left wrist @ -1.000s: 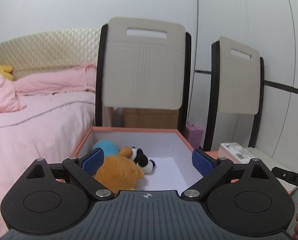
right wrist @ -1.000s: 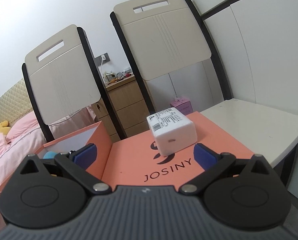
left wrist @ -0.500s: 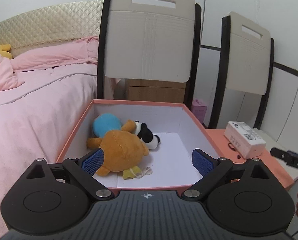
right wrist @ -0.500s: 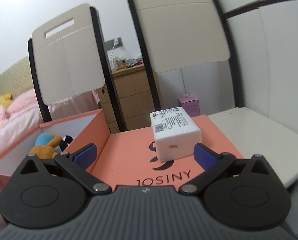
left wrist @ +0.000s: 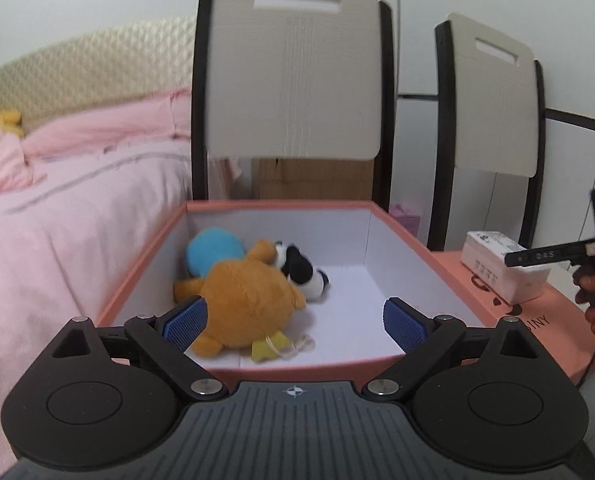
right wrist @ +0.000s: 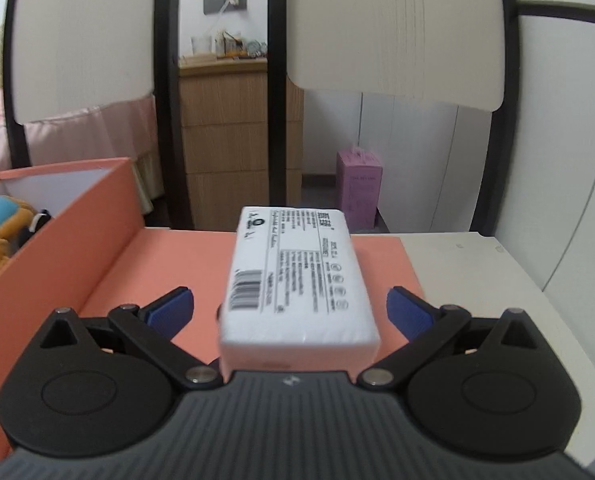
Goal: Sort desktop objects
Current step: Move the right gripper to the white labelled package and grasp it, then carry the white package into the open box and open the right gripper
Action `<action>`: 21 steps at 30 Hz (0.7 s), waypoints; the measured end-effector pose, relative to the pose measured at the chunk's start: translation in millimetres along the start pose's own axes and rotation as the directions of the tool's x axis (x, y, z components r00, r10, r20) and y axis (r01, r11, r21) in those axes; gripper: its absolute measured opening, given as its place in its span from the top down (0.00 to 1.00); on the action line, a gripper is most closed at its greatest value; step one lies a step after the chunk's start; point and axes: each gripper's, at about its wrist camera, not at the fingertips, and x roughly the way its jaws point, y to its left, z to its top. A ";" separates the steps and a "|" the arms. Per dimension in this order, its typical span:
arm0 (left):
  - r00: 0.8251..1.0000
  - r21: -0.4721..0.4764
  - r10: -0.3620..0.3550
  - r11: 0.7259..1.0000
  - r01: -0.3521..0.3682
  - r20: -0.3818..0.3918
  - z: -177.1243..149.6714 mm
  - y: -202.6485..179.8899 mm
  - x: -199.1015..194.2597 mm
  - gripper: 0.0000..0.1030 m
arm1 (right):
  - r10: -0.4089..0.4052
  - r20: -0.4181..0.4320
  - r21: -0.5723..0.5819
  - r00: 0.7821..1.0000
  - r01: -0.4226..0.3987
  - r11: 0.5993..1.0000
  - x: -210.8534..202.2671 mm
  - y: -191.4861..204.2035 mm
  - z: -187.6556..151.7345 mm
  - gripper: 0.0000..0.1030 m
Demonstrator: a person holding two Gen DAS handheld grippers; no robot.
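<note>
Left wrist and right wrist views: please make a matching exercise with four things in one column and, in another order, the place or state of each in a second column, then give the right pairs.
Things
1. orange plush toy
2. white packet
3. pink carton
4. left gripper

Places or states
A. on the floor behind the table
B. jaws open, holding nothing
C. inside the open box
D. on the orange lid, between the open jaws of the right gripper

Pairs: 1-C, 2-D, 3-A, 4-B
</note>
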 end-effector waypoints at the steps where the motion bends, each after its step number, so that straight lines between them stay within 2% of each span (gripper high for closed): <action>1: 1.000 0.010 -0.001 1.000 0.001 0.008 -0.6 -2.1 -0.6 0.06 | -0.009 -0.002 0.005 1.000 0.009 1.000 5.1 -0.8 2.8 0.00; 7: 0.999 0.013 -0.024 1.000 0.024 0.025 -1.5 -5.9 -3.7 0.06 | -0.002 -0.086 0.017 0.996 0.004 1.000 39.6 3.5 13.7 0.00; 11: 0.999 0.002 -0.044 0.999 0.044 0.014 -2.3 -6.3 -3.2 0.06 | -0.035 -0.135 -0.010 0.990 0.034 0.999 55.1 11.2 15.3 0.00; 12: 0.999 -0.002 -0.048 0.999 0.049 0.011 -2.5 -6.2 -2.8 0.06 | -0.029 -0.139 0.013 0.990 0.031 0.999 56.8 9.2 15.7 0.01; 14: 0.999 -0.014 -0.053 0.998 0.053 0.002 -2.9 -5.1 -1.5 0.06 | -0.028 -0.144 0.042 0.989 0.035 0.998 58.7 6.2 16.8 0.14; 19: 0.998 -0.026 -0.057 0.998 0.057 -0.005 -4.3 -4.0 -1.1 0.06 | -0.014 -0.163 0.121 0.987 0.034 0.992 55.9 -2.7 23.2 0.17; 21: 0.998 -0.024 -0.055 0.998 0.055 0.012 -4.4 -4.2 -3.6 0.06 | -0.002 -0.143 0.149 0.990 0.024 0.989 44.9 -3.9 31.9 0.17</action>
